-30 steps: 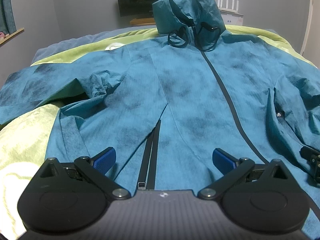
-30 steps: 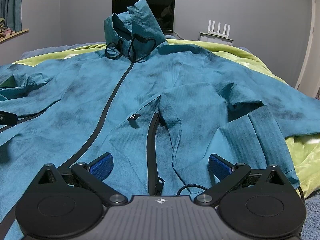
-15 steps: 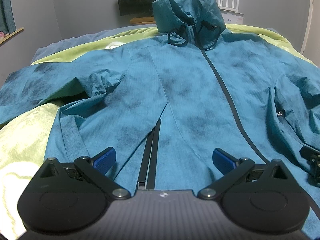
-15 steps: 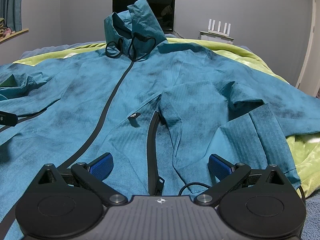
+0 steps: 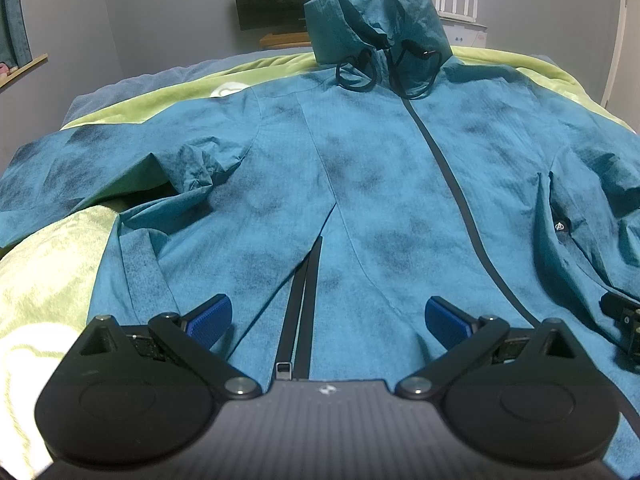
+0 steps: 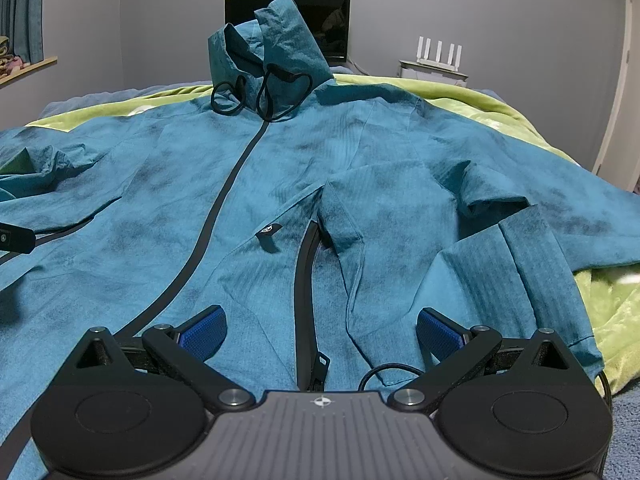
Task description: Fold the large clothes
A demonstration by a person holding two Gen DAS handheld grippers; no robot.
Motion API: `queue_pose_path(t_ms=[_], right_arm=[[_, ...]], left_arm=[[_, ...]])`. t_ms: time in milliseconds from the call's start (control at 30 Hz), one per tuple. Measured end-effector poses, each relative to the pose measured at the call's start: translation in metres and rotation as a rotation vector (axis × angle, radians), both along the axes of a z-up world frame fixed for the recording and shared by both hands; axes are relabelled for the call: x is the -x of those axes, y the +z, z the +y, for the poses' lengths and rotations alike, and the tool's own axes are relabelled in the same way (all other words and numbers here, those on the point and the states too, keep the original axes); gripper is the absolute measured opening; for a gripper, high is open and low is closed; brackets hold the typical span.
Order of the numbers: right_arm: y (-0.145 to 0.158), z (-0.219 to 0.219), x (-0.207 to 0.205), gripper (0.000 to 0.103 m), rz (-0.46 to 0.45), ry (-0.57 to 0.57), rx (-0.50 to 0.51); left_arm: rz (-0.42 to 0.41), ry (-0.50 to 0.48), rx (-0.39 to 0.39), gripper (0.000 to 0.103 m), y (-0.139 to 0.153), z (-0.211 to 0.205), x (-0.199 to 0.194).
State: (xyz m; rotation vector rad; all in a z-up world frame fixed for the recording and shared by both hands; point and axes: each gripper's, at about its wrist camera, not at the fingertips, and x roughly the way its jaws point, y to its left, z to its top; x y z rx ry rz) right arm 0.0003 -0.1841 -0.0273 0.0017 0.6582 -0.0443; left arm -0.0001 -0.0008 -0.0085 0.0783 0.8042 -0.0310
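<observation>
Nothing has visibly changed: jacket (image 5: 360,200) and both hand-held grippers sit exactly as a second ago

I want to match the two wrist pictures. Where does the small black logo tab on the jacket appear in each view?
Left wrist view: the logo tab is at the far right, mid-height, right of the centre zipper.
Right wrist view: the logo tab is near the centre, right of the centre zipper, beside the curved pocket zipper.
Shared landmark: the hood with its black drawcord loops.
</observation>
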Motion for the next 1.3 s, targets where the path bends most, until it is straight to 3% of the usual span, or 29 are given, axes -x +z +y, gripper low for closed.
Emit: queue_pose_path(t_ms=[800, 867, 967, 1067, 1133, 1200, 1300], right_arm=[[0.007, -0.004, 0.003, 0.103, -0.023, -0.024, -0.011], [0.016, -0.008, 0.007, 0.103, -0.051, -0.043, -0.016], [0.040, -0.021, 0.018, 0.103, -0.165, -0.090, 0.009], [0.063, -0.042, 0.024, 0.103, -0.288, -0.242, 0.095], [0.074, -0.064, 0.024, 0.103, -0.320, -0.313, 0.108], [0.078, -0.091, 0.020, 0.103, -0.286, -0.359, 0.077], [0.073, -0.132, 0.018, 0.103, -0.257, -0.447, -0.002]], left_arm=[[-0.002, 0.001, 0.007, 0.103, 0.001, 0.001, 0.000], [-0.030, -0.012, 0.033, 0.103, 0.008, 0.005, 0.002], [-0.189, -0.038, 0.093, 0.103, 0.037, 0.015, 0.005], [-0.303, -0.088, 0.121, 0.103, 0.069, 0.020, -0.001], [-0.353, -0.181, 0.100, 0.103, 0.084, 0.018, -0.009], [-0.378, -0.247, 0.040, 0.103, 0.091, 0.012, -0.018], [-0.357, -0.250, -0.020, 0.103, 0.080, 0.003, -0.031]])
